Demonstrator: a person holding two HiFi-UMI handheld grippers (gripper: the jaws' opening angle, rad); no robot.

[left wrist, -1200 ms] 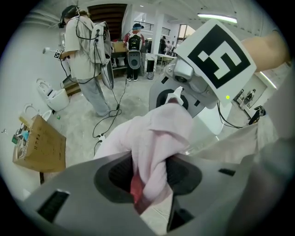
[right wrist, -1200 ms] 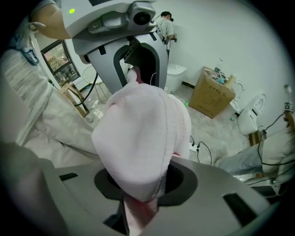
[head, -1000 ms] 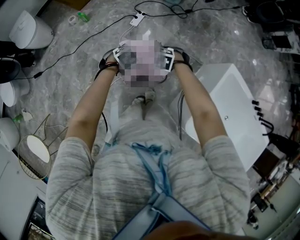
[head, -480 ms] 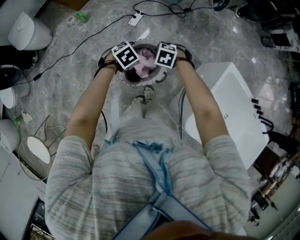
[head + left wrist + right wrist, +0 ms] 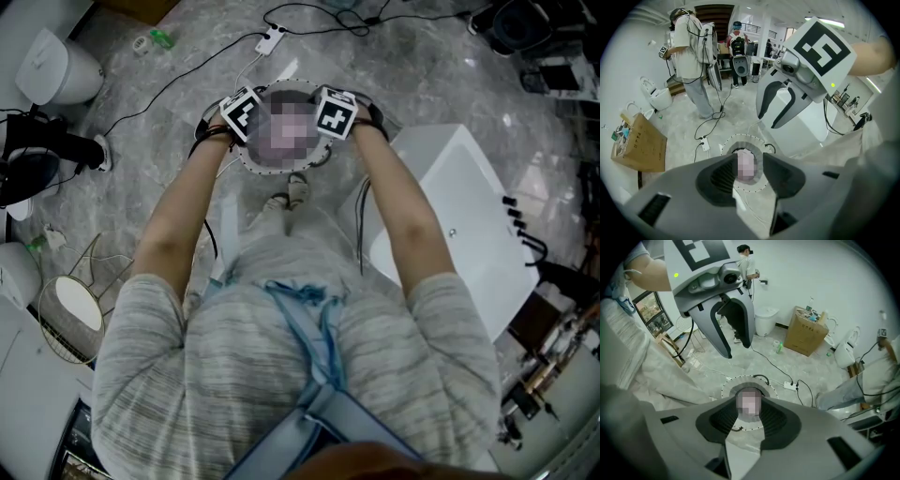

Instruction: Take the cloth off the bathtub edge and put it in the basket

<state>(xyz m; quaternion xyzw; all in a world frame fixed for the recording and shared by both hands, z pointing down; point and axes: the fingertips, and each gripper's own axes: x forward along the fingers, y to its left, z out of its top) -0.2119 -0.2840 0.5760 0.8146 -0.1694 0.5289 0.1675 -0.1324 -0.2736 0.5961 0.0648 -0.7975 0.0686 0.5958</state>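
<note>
Left gripper [image 5: 749, 164]: jaws narrowly parted, nothing between the pads.
Right gripper [image 5: 750, 409]: likewise slightly apart and empty.
Cloth [image 5: 749, 404]: a pink heap inside the basket [image 5: 740, 380], mostly masked, so you cannot read its long axis.
Bearing: it lies straight below both jaws. Your grippers hang side by side over the rim, neither nearer.
Bathtub [image 5: 459, 216]: at your right, edge bare.
Judgement: the drop looks done, and you likely need only lift clear.

The person wears a short-sleeved top [image 5: 281, 384] streaked grey and white, with a pale blue strap [image 5: 314, 342] down the front and dark bands [image 5: 212, 132] at the wrists. The left hand-held gripper [image 5: 749, 161] and right hand-held gripper [image 5: 750, 404] are grey, with dark ribbed pads [image 5: 721, 174] and a black-and-white marker cube [image 5: 335, 111] on each.
</note>
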